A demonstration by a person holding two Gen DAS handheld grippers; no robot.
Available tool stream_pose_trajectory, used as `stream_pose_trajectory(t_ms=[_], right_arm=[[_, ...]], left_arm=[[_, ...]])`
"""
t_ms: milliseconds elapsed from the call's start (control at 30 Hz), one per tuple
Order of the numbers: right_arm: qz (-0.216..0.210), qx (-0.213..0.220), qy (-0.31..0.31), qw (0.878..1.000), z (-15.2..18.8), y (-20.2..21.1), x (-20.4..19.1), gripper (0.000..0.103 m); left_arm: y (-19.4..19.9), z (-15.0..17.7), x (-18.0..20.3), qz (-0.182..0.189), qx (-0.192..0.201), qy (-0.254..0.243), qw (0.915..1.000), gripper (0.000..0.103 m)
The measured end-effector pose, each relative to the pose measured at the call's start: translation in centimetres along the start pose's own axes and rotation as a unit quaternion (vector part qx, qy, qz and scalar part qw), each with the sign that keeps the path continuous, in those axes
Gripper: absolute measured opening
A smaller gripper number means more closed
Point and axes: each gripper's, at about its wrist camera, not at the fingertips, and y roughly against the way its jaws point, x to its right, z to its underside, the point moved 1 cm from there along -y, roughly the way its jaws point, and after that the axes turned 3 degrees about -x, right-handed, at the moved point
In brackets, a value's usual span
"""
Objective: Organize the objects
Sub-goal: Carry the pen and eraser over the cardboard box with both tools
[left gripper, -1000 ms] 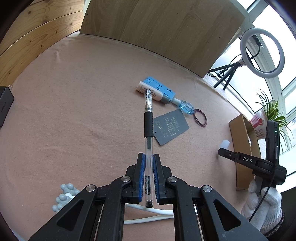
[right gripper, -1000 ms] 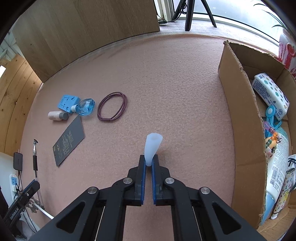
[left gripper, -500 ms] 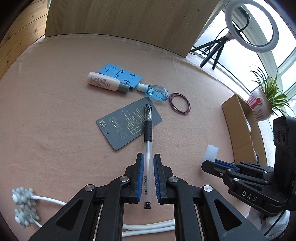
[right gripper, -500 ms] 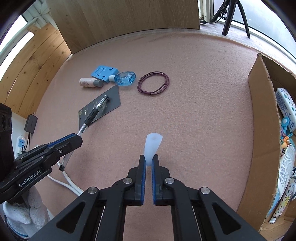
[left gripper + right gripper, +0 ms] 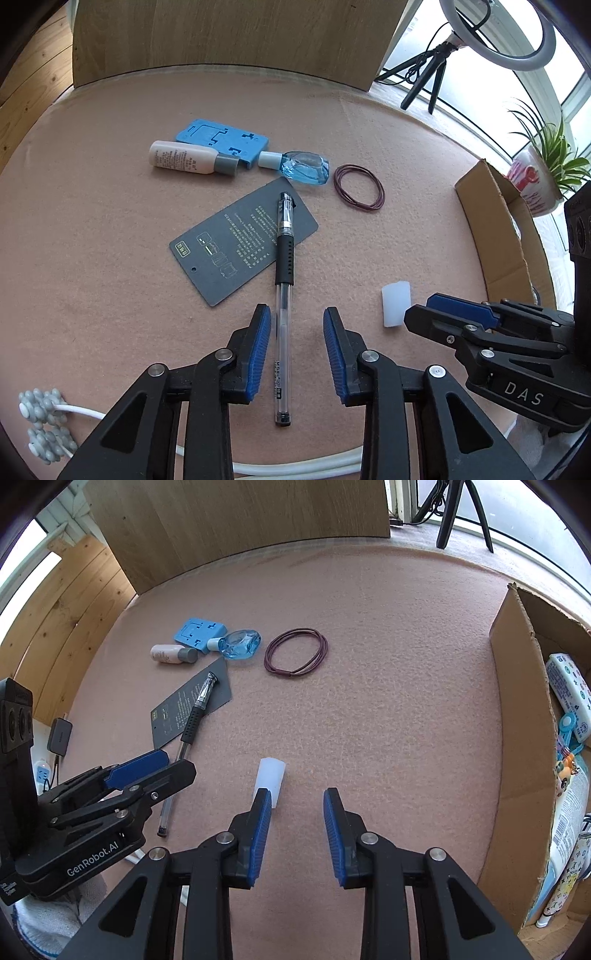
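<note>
My left gripper (image 5: 297, 325) is open. A clear pen with a black grip (image 5: 283, 295) lies on the pink felt between its fingers, its tip over a dark grey card (image 5: 236, 240). My right gripper (image 5: 295, 805) is open. A small white translucent cap (image 5: 270, 779) lies on the felt by its left finger. The cap also shows in the left wrist view (image 5: 395, 302), and the pen in the right wrist view (image 5: 188, 727). The left gripper shows at the left of the right wrist view (image 5: 147, 766).
A cream bottle (image 5: 184, 160), a blue plastic holder (image 5: 221, 138), a blue glass bottle (image 5: 306, 168) and a maroon hair band (image 5: 360, 188) lie farther out. An open cardboard box (image 5: 517, 720) with several items stands at the right. A white cable (image 5: 295, 469) runs near me.
Both grippers have opened. The pen and the white cap have left the fingers and now lie on the felt. The left gripper swung right, toward the right gripper.
</note>
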Motion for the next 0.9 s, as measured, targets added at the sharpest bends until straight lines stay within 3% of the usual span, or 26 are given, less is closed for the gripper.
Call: stream_pose_trajectory(t_ms=[67, 133, 367, 467, 567, 900], right_arm=[[-0.005, -0.005, -0.001, 1.000, -0.2, -0.5, -0.2, 0.027], [-0.016, -0.006, -0.002, 1.000, -0.4, -0.8, -0.4, 0.027], [-0.016, -0.005, 0.015, 1.000, -1.0, -1.6, -1.9, 0.026], [-0.023, -0.010, 0.026, 0.999, -1.0, -2.0, -2.5, 0.013], [-0.021, -0.004, 0.033, 0.999, -0.9, -1.8, -2.8, 0.011], [-0.045, 0.027, 0.017, 0.999, 0.5, 2.2, -1.2, 0.008]], left_arm=[[-0.2, -0.1, 0.0, 0.002, -0.004, 0.001, 1.0000, 0.015], [-0.4, -0.1, -0.1, 0.003, -0.005, 0.004, 1.0000, 0.009], [-0.5, -0.2, -0.1, 0.009, -0.005, 0.017, 0.9998, 0.009], [-0.3, 0.2, -0.4, 0.012, -0.004, 0.025, 0.9996, 0.009], [0.2, 0.5, -0.8, 0.016, -0.002, 0.034, 0.9993, 0.009], [3.3, 0.2, 0.9, 0.041, 0.025, 0.036, 0.9982, 0.009]])
